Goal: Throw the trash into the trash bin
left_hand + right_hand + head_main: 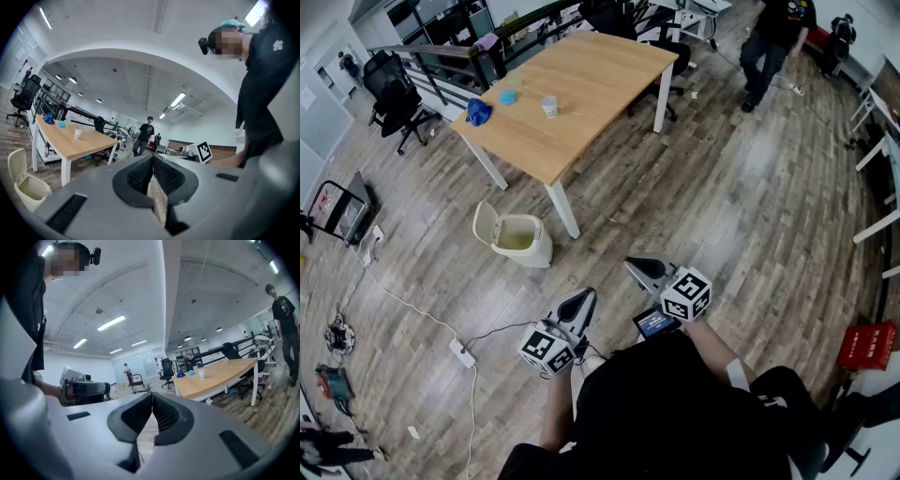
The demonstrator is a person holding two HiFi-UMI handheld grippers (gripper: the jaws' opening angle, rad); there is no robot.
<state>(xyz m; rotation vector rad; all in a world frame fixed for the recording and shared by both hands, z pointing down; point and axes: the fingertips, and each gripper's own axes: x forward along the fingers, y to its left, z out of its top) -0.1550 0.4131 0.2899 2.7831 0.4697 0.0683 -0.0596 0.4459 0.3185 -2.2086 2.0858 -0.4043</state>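
On the wooden table [581, 84] lie a dark blue crumpled wad [478, 112], a light blue wad [507, 96] and a white paper cup [548, 106]. A beige trash bin [517, 238] with its lid tipped open stands on the floor by the table's near leg. My left gripper [584, 298] and right gripper [639, 266] are held close to my body, well short of the table. Both are shut with nothing between their jaws. The left gripper view shows shut jaws, the bin [26, 187] and the cup [78, 133]. The right gripper view shows the cup [202, 374] far off.
A person [773, 42] walks at the far right beyond the table. Black office chairs [394, 89] stand at the left and behind the table. A power strip with its cable [461, 352] lies on the floor at the left, and a red crate [865, 345] sits at the right.
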